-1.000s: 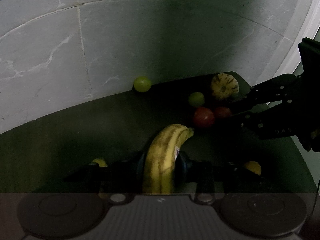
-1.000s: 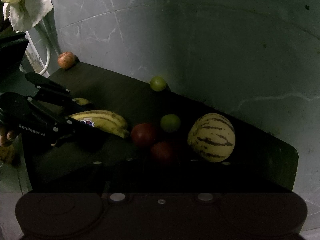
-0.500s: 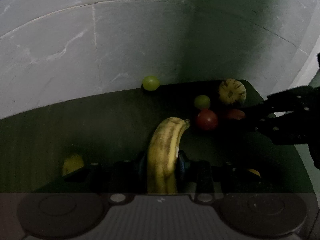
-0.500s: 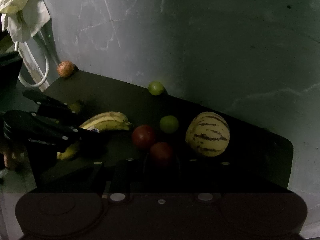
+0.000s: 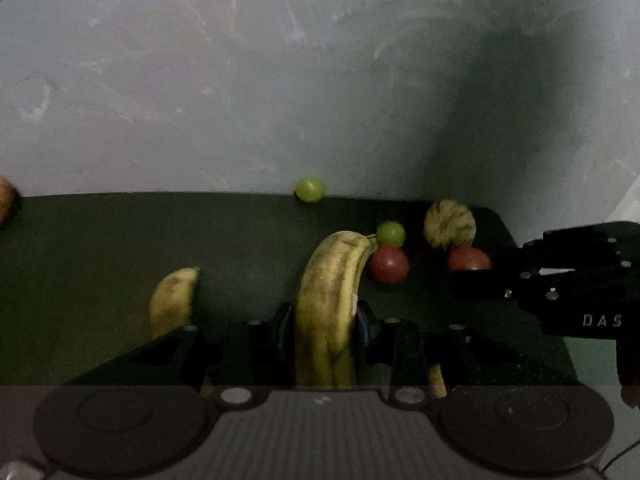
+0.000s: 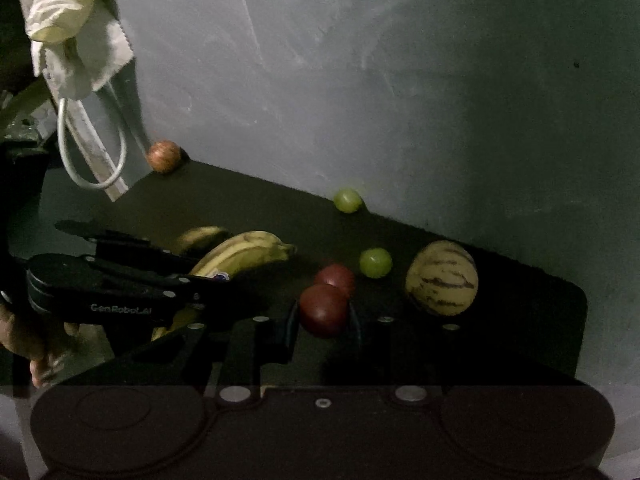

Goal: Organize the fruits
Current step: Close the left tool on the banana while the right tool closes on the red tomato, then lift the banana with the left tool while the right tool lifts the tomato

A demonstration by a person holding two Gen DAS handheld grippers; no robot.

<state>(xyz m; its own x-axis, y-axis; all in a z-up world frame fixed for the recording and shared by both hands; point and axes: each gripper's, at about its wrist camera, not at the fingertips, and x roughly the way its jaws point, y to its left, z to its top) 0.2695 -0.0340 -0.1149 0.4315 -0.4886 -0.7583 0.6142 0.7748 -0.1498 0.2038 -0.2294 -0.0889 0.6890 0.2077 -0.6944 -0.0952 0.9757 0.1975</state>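
My left gripper (image 5: 326, 320) is shut on a spotted yellow banana (image 5: 328, 300), held off the dark board (image 5: 100, 248). A second banana (image 5: 174, 304) lies to its left. My right gripper (image 6: 324, 320) is shut on a dark red fruit (image 6: 323, 310), raised just above a second red fruit (image 6: 336, 278). Beside them sit a green fruit (image 6: 375, 263) and a striped yellow melon (image 6: 442, 278). Another green fruit (image 6: 347, 200) rests at the wall. In the right wrist view the left gripper (image 6: 200, 280) holds its banana (image 6: 244, 254).
A reddish round fruit (image 6: 163, 156) sits at the board's far left corner. A pale cloth (image 6: 72, 28) and a white cable (image 6: 92, 152) hang at the left. A grey marbled wall (image 5: 280, 80) backs the board. A hand (image 6: 32, 340) grips the left tool.
The left gripper lifted and rolled with the banana, and the second banana came into view on its left. The right gripper rose with one red fruit off the board.
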